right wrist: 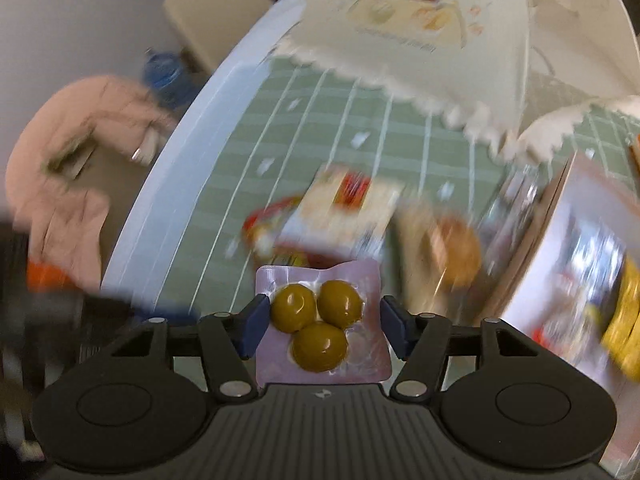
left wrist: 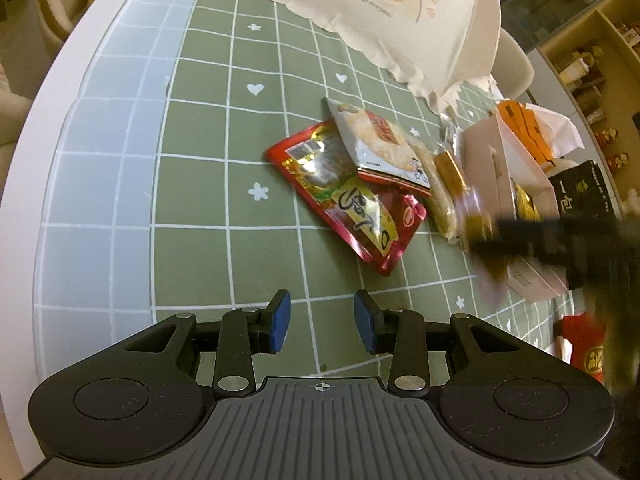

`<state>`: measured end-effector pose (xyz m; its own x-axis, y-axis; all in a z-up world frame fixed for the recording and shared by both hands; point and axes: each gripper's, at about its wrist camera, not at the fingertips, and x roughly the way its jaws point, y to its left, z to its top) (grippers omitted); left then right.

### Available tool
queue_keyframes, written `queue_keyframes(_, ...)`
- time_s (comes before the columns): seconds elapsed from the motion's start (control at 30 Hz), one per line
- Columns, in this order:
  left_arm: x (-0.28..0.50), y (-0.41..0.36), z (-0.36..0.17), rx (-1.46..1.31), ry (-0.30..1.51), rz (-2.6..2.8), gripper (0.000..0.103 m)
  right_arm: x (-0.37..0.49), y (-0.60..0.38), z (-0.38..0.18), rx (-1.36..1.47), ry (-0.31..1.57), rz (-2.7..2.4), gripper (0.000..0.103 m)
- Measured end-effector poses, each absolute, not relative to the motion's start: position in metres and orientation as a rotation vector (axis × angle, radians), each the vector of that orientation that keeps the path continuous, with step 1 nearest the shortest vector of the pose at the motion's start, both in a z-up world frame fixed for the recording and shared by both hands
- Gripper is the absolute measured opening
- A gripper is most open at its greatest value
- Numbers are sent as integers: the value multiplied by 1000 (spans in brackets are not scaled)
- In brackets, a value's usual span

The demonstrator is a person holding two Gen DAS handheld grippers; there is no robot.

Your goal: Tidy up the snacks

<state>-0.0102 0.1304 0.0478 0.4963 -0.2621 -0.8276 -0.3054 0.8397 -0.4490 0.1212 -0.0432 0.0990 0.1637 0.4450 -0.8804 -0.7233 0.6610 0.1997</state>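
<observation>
Snacks are still lying loose beside the pink box: red packet, rice-cracker packet. Right gripper is carrying an olive pouch, pads not visibly pressing it. Left gripper is hovering released, nothing between its fingers. Most sorting appears undone.

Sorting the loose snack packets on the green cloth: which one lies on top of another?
The white rice-cracker packet: its lower part overlaps the red and yellow packet, which lies flat beneath it on the cloth.
</observation>
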Motion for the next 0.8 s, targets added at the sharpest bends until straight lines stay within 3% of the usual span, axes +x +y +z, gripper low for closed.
queue_keyframes(0.23, -8, 118, 49, -573, 1086, 2, 40, 90, -75, 93, -205, 1141, 917, 68)
queue_keyframes(0.47, -11, 111, 44, -595, 1092, -11, 39, 176, -66, 125, -182, 1066, 630, 66)
queue_keyframes(0.57, -14, 112, 47, -584, 1085, -16, 39, 237, -47, 110, -152, 1140, 541, 45)
queue_keyframes(0.73, -22, 128, 51, -585, 1055, 17, 39, 297, -30, 72, -183, 1257, 392, 44)
queue_keyframes(0.77, -23, 132, 50, -590, 1051, 30, 39, 300, -30, 67, -239, 1247, 346, 32)
queue_keyframes(0.8, -24, 136, 49, -599, 1049, 40, 39, 302, -32, 65, -278, 1234, 322, 27)
